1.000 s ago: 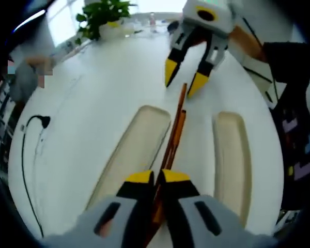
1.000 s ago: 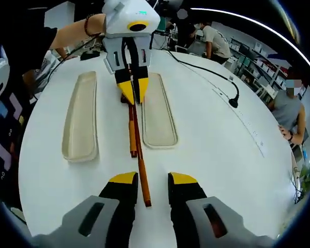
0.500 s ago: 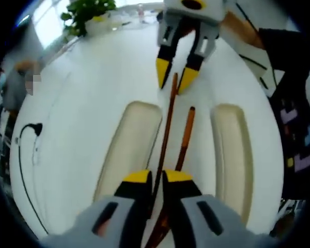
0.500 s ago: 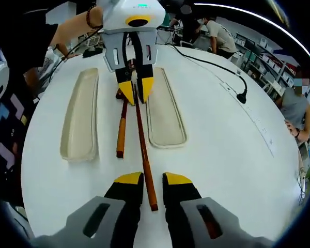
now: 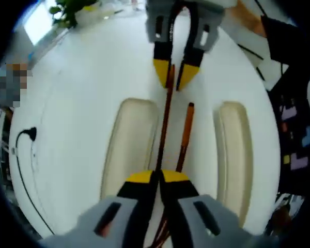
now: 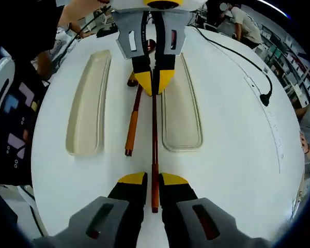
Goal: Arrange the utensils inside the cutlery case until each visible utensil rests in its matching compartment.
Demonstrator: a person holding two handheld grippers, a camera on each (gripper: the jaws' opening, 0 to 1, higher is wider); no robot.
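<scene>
1. A round white counter point(image 6: 237, 155) carries two long cream tray compartments of the cutlery case, lying parallel with a bare strip between them: one tray point(image 6: 88, 103) on the left of the right gripper view and the other tray point(image 6: 183, 111) on its right.
2. Two brown chopsticks lie in that strip, on the counter and in neither tray. The long dark chopstick point(image 6: 154, 150) runs straight from one claw to the other; the shorter orange-brown chopstick point(image 6: 133, 124) lies just beside it, slightly angled.
3. The left claw point(image 5: 156, 177) is clenched on the near end of the dark chopstick point(image 5: 164, 124), yellow tips pressed together around it.
4. The right claw point(image 6: 154, 179) has its tips narrowed on either side of the other end of that chopstick; I cannot tell whether it actually grips.
5. A black cable point(image 6: 243, 62) with a plug snakes across the counter's far side.
6. Beyond the edge are shelving point(image 6: 287, 49), a seated person point(image 6: 243, 23) and a potted plant point(image 5: 67, 8).
</scene>
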